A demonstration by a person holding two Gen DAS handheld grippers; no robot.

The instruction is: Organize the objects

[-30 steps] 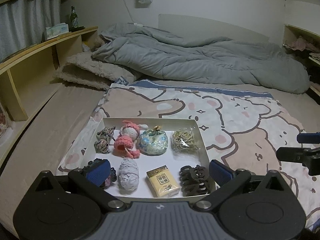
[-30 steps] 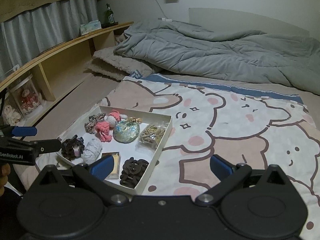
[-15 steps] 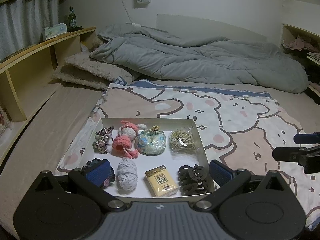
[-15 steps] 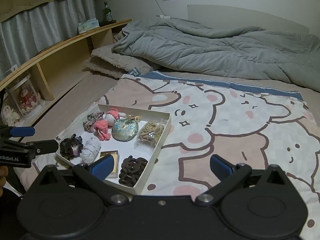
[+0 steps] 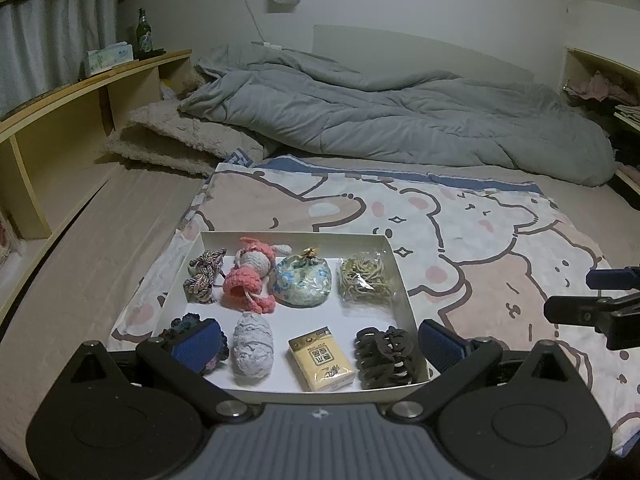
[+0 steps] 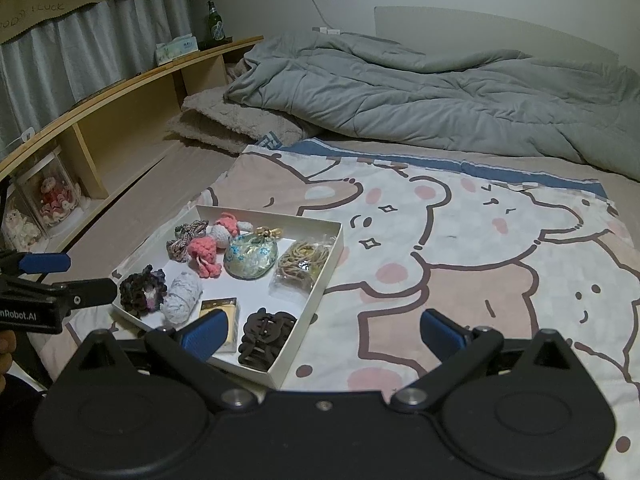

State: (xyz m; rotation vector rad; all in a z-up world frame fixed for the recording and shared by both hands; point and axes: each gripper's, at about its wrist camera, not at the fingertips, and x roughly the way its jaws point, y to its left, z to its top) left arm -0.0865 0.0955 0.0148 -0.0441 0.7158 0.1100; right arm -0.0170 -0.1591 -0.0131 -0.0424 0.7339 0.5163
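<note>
A shallow white box (image 5: 394,264) lies on a bear-print blanket (image 5: 460,240) spread over the bed, and it holds all the small things. In the left wrist view its far row runs from 9 to 3 o'clock: a braided cord knot (image 5: 204,276), a pink crocheted doll (image 5: 248,280), a floral fabric pouch (image 5: 304,284) and a clear bag of hair ties (image 5: 366,280). The near row holds a dark scrunchie (image 5: 180,326), partly hidden behind a blue pad, a pale grey scrunchie (image 5: 253,346), a yellow tissue pack (image 5: 322,360) and a dark brown claw clip (image 5: 384,354).

The left hand-held gripper (image 5: 318,340) hangs over the box's near edge, fingers spread wide and released, nothing between them. The right hand-held gripper (image 6: 322,332) is likewise released and empty; it sits at about 3 o'clock of the box, over the blanket, with its left pad above the box's near corner. A rumpled grey duvet (image 5: 400,120) lies at 12 o'clock, well apart from the box.
</note>
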